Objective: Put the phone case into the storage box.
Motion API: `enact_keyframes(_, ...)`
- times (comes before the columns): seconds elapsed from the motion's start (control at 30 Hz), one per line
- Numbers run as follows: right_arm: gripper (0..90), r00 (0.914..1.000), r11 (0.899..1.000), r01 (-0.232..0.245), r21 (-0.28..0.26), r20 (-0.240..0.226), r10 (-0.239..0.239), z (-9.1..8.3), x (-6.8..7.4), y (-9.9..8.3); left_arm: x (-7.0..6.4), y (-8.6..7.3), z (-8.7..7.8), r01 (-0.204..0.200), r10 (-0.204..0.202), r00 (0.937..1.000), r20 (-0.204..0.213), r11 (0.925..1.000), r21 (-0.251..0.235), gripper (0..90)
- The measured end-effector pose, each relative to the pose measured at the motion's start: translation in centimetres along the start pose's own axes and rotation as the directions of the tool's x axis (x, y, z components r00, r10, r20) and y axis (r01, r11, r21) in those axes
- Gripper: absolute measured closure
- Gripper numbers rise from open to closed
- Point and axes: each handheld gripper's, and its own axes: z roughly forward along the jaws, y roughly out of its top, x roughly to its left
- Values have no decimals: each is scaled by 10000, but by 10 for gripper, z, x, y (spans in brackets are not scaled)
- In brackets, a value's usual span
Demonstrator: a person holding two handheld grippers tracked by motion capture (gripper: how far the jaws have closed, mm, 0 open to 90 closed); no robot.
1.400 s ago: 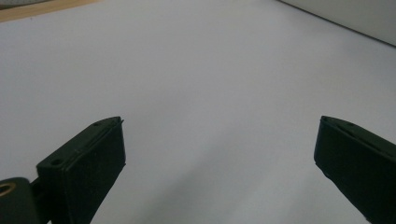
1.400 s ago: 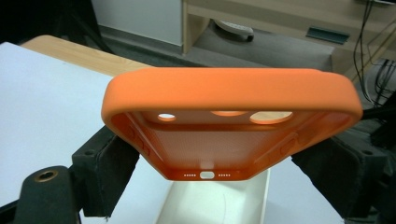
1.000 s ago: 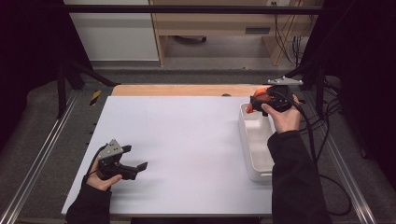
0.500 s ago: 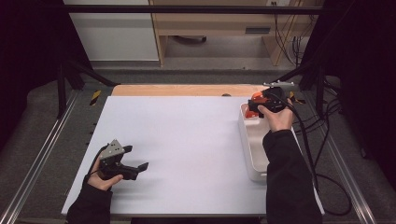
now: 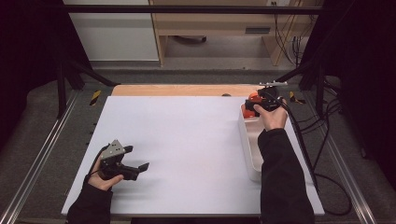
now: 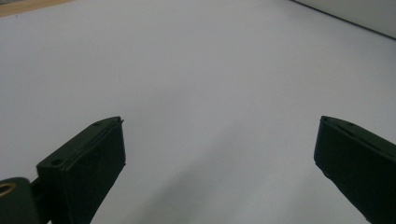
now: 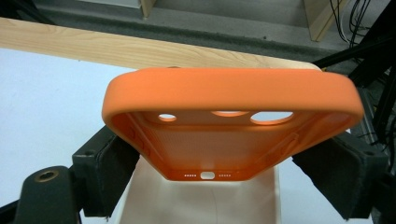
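The right claw (image 5: 254, 103) is clamped on an orange phone case (image 7: 232, 123), one jaw pressed against each long side, with the open inside of the case facing the camera and the lens cut-outs at its far end. In the high view the case (image 5: 252, 99) hangs over the far end of the white tray (image 5: 249, 149), which lies along the right edge of the surface (image 5: 187, 140), near the far right corner.

Against the picture from a second ago, the right hand (image 5: 272, 116) has moved inward and lower: then it held the case farther out toward the right edge, beyond the tray's far end; now it sits above the tray's far rim. That reads as the case being carried toward the tray, or lifted from it; which of the two I cannot tell.

The left claw (image 5: 138, 168) is spread wide and holds nothing, resting low near the near left corner of the surface, much where it was a second ago, with only a slight shift.
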Motion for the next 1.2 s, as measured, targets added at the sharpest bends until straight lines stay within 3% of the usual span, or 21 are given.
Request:
enact_keyframes(0.6, 155, 9996, 9983, -265, 522, 123, 259, 24, 4, -6, -1, 0, 1, -23, 23, 10000, 31, 10000, 18, 14)
enact_keyframes(1.2, 146, 9991, 9982, -404, 439, 174, 397, 33, 3, -12, -1, 0, 2, -56, 56, 10000, 50, 10000, 58, 14)
